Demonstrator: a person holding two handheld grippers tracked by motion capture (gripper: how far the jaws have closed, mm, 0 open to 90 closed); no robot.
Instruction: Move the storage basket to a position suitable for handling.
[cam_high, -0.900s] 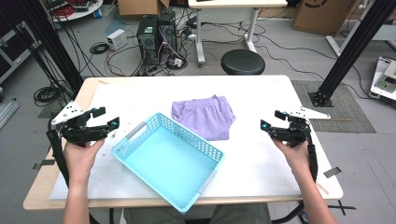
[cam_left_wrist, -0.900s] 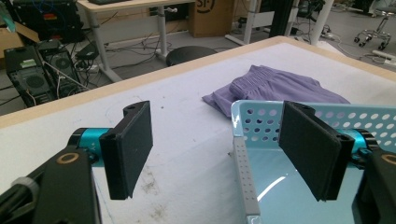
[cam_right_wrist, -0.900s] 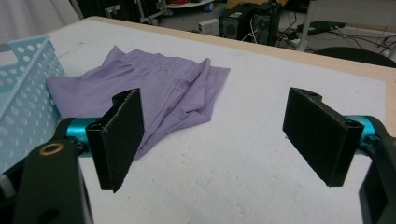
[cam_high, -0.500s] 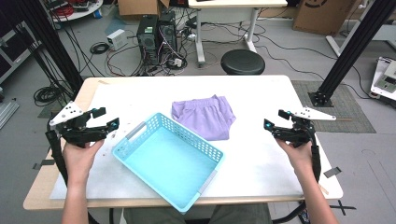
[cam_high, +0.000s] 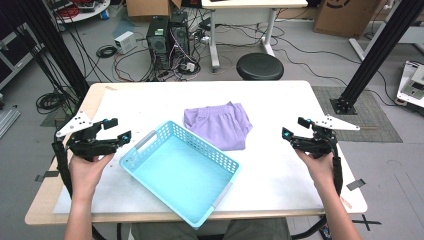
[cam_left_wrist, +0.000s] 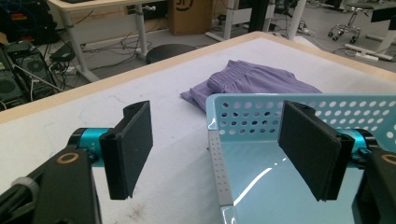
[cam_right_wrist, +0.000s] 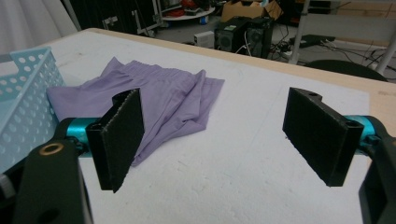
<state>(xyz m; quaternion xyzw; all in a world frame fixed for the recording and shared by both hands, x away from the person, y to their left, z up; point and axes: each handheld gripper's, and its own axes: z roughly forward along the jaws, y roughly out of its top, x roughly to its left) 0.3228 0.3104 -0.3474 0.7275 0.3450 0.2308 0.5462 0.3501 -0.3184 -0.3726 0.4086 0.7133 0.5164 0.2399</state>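
Observation:
A folded purple pair of shorts (cam_high: 218, 124) lies at the middle back of the white table (cam_high: 285, 100). A light blue perforated basket (cam_high: 175, 170), empty, sits askew in front of it, near the front edge. My left gripper (cam_high: 120, 128) hovers open just left of the basket's corner. In the left gripper view the jaws (cam_left_wrist: 215, 109) frame the basket wall (cam_left_wrist: 247, 116), with the shorts (cam_left_wrist: 252, 79) beyond. My right gripper (cam_high: 294, 127) is open, to the right of the shorts. In the right gripper view nothing lies between its jaws (cam_right_wrist: 214, 95); the shorts (cam_right_wrist: 154, 93) and basket (cam_right_wrist: 28, 88) lie to the left.
Beyond the table's far edge stand a black round stool (cam_high: 259, 66), computer towers (cam_high: 170, 35) with tangled cables, and a white desk. Black frame posts (cam_high: 372, 55) rise at both sides. Bare tabletop stretches around the right gripper.
My right gripper has edged left toward the shorts. The left gripper, basket and shorts have stayed where they were.

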